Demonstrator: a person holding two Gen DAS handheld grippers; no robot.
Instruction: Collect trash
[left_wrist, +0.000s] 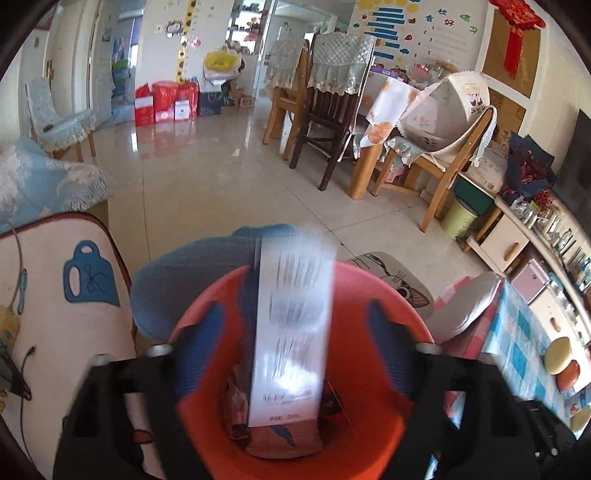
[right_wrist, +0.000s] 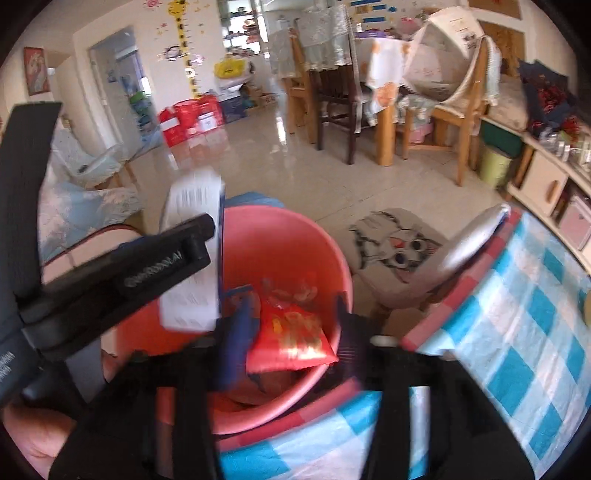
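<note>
An orange bucket (left_wrist: 373, 271) stands right under both grippers. In the left wrist view a tall white carton (left_wrist: 291, 332), blurred, hangs upright over the bucket between the blue pads (left_wrist: 205, 350). A gap shows on each side of it, so my left gripper (left_wrist: 295, 350) is open. A brown packet (left_wrist: 284, 441) lies at the bottom. In the right wrist view a red snack packet (right_wrist: 291, 339) sits loose over the bucket (right_wrist: 280, 240) between the spread fingers of my open right gripper (right_wrist: 291, 338). The left gripper's near finger (right_wrist: 166, 258) partly hides the carton (right_wrist: 192, 302).
A table with a blue and white checked cloth (right_wrist: 517, 314) borders the bucket on the right, with a silver packet (right_wrist: 476, 236) on its edge. A cat-print cushion (right_wrist: 395, 251) lies beyond. A cushioned seat (left_wrist: 55, 295) is at the left. A hand (right_wrist: 29, 435) shows bottom left.
</note>
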